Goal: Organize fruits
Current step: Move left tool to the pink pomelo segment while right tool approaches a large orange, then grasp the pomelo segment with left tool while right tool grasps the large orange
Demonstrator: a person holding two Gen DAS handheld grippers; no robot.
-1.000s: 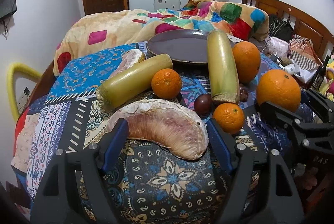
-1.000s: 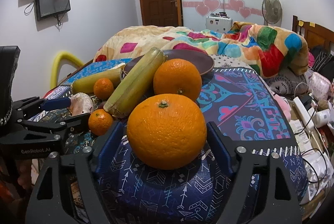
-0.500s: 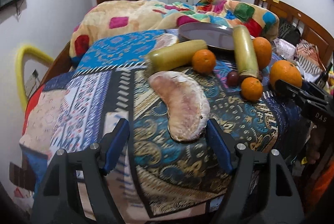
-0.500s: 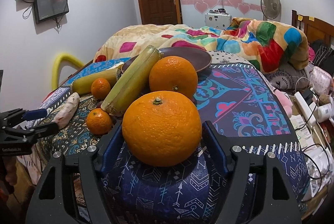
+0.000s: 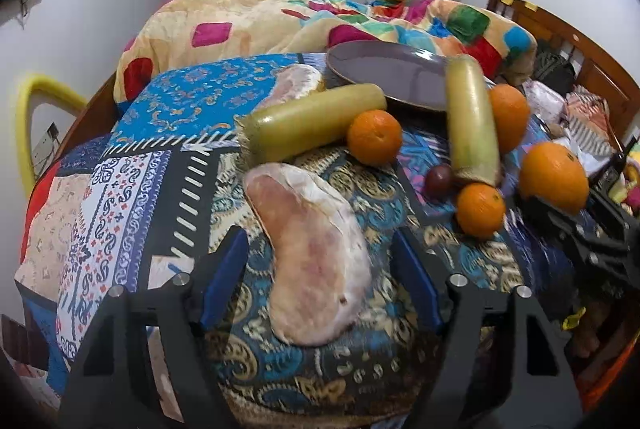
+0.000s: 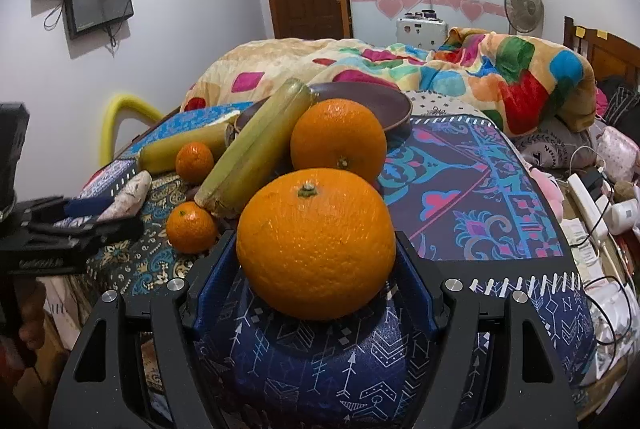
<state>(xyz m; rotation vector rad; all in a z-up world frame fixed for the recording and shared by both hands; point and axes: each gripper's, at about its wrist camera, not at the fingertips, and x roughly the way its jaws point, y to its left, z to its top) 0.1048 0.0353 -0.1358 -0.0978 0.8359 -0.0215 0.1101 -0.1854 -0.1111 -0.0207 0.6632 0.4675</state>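
My left gripper [image 5: 320, 277] is open, its fingers on either side of a pink pomelo segment [image 5: 312, 253] lying on the patterned cloth. My right gripper [image 6: 314, 265] is open around a large orange [image 6: 316, 241]; the pads sit close to its sides, contact unclear. Behind it are a second large orange [image 6: 338, 141], two small tangerines [image 6: 191, 227] [image 6: 195, 162], two sugarcane pieces [image 6: 256, 153] [image 5: 316, 125] and a dark plate [image 5: 388, 75]. A small dark fruit [image 5: 438, 179] lies by the cane.
A second pomelo segment [image 5: 298, 85] lies left of the plate. A bright quilt [image 5: 320, 21] is heaped behind. The bed's near edge drops off just under my grippers. Cables and clutter [image 6: 600, 197] lie to the right, a yellow hoop [image 5: 28, 117] to the left.
My left gripper pulled back and rose, then came forward over the pomelo segment. My right gripper stayed around the large orange and closed in slightly on it.
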